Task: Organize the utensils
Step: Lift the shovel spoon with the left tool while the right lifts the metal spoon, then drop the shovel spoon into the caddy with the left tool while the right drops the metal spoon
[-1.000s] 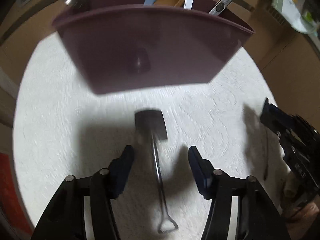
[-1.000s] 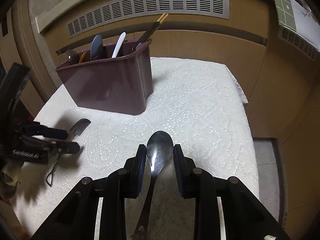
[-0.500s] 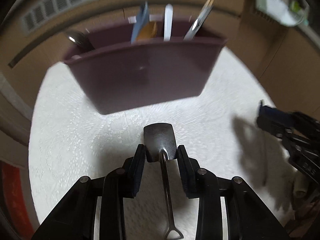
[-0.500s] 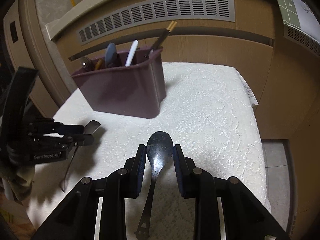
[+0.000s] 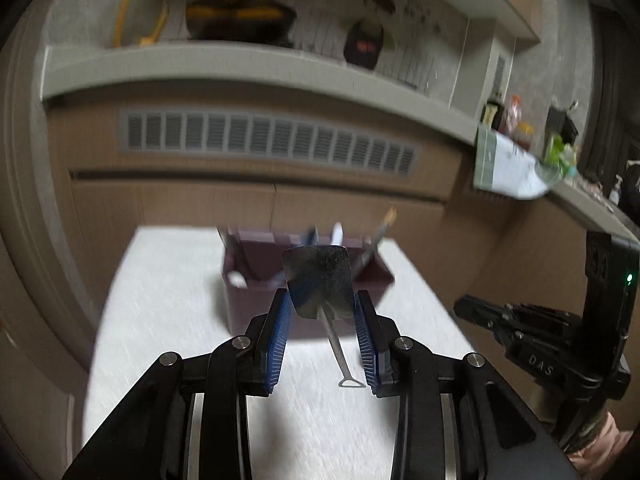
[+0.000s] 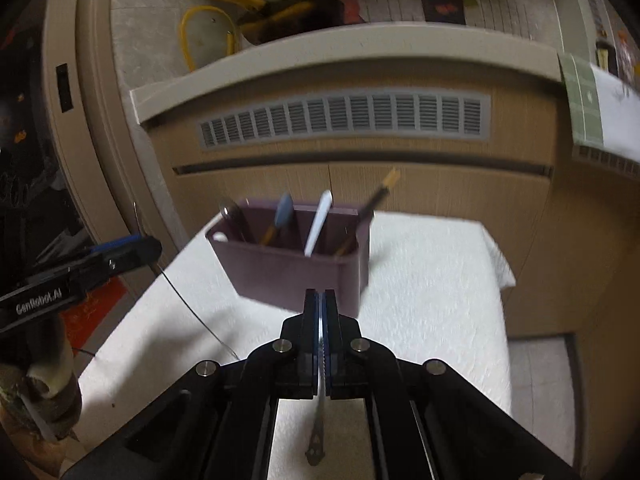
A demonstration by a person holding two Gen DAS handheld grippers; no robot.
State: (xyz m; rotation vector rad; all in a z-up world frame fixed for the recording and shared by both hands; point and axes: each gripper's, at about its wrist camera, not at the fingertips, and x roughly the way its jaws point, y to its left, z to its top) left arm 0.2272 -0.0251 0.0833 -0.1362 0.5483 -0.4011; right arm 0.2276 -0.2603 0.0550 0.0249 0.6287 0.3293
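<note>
While both grippers hang above the white lace-pattern tablecloth (image 6: 432,280), each carries one utensil, neither yet in the maroon utensil caddy (image 6: 296,276). Left gripper (image 5: 320,300) pinches a small flat metal spatula (image 5: 318,280) by its blade edges, handle dangling down w/ a loop end. Right gripper (image 6: 319,300) has its jaws narrowed to a sliver on a spoon (image 6: 318,432), seen edge-on; only the handle tip pokes out below, so I'm guessing it's a spoon from that outline.

Caddy already holds several pcs: a white-handled item (image 6: 320,220), a blue one (image 6: 282,212), chopsticks (image 6: 380,192) leaning right. So partly done; these two are left, as far as I can see.

Readable text: "GenRobot.AI" on the left gripper body in the right wrist view, "DAS" on the right gripper body in the left wrist view.
</note>
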